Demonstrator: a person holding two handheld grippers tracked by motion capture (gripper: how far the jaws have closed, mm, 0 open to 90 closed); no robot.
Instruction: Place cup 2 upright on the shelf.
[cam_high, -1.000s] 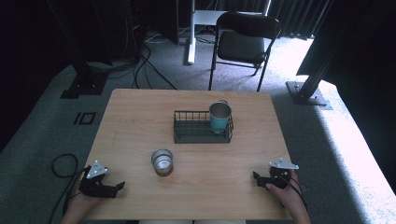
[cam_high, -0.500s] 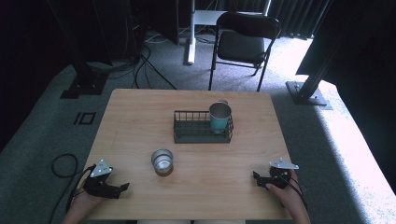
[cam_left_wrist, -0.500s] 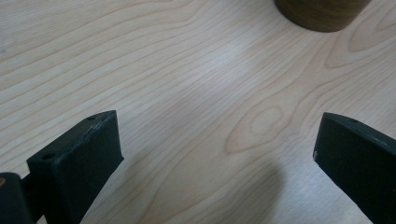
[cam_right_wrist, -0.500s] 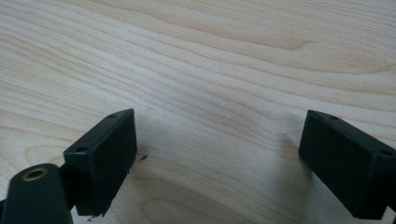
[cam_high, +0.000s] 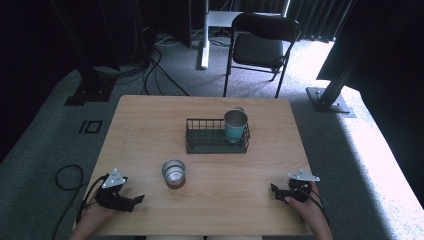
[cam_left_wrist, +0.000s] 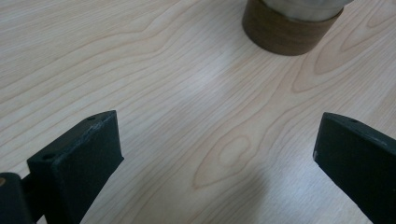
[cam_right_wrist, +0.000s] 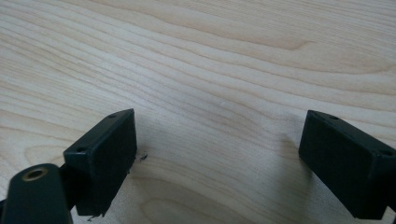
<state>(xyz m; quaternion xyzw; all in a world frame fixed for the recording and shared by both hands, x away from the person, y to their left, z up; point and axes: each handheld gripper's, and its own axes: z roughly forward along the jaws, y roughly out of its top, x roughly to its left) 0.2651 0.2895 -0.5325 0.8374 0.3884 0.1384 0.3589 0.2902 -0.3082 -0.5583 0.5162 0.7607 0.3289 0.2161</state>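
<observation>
Left gripper (cam_high: 136, 200) is sitting low over the table (cam_high: 150, 115) near the front-left corner, jaws spread wide with bare wood between them, gripping nothing. In the left gripper view the small metal cup (cam_left_wrist: 292, 23) is standing ahead of the jaws at about one o'clock, apart from them. Right gripper (cam_high: 275, 190) is resting near the front-right corner, jaws likewise parted over plain wood, pointing toward nine o'clock. From above, the cup (cam_high: 173, 172) is standing upright between the two grippers, nearer the left one. Further back, the black wire rack (cam_high: 210, 140) is holding a teal tumbler (cam_high: 235, 126) at its right end
</observation>
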